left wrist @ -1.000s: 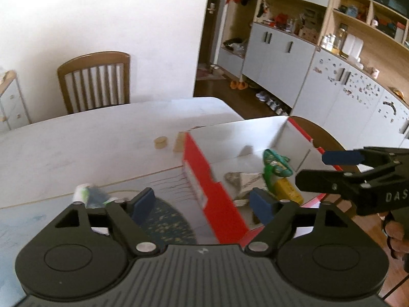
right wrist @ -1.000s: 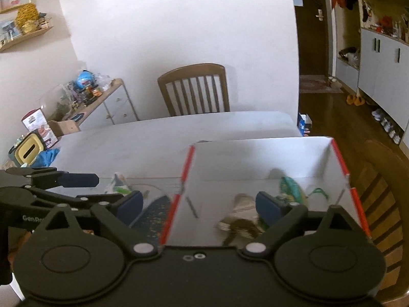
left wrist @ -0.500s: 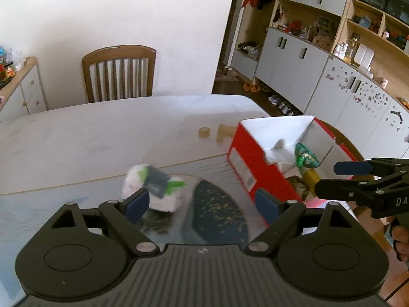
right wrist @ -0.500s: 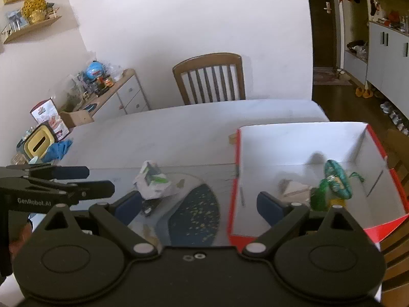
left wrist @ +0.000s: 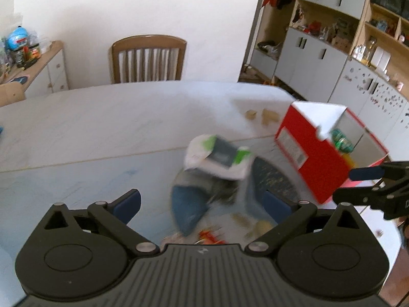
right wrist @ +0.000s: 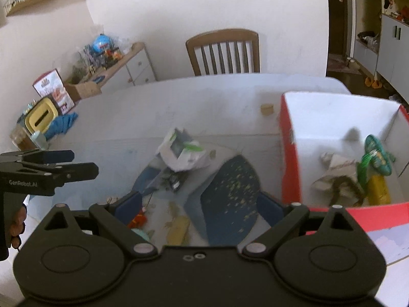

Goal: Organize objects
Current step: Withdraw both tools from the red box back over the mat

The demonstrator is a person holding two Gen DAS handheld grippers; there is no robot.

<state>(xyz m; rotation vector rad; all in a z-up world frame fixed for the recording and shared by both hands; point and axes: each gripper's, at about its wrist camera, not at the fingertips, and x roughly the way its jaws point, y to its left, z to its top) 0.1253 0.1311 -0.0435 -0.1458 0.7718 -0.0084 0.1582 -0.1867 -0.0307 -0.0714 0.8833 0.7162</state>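
Two grippers hung over the white table (right wrist: 204, 97), and neither held anything. The left gripper (left wrist: 202, 203) had its blue-padded fingers spread wide, and the right gripper (right wrist: 199, 203) was spread just as wide.

The red box (right wrist: 290, 158) stood open on the table, white inside, and I took it as my mark. To the left of the box, on the patterned mat (right wrist: 227, 186), lay a crumpled white-and-green packet (right wrist: 182, 151), apart from the box and tilted on top of some dark, blurred thing I could not make out. The left gripper hovered above the mat on that same side, the packet just ahead of its fingertips and nothing between them. The right gripper hovered nearer the box's left wall, its right finger close beside that red wall.

Inside the box, toward its right end, sat a round green object (right wrist: 378, 153), a yellow item (right wrist: 379, 189) below it, and a crumpled pale paper (right wrist: 337, 168) nearer the middle. Behind the box's left corner a small tan disc (right wrist: 266, 108) rested on the bare table. Small orange and yellow bits lay on the mat, close under both grippers, too blurred to name.

A wooden chair (right wrist: 223, 51) stood beyond the table's far edge.
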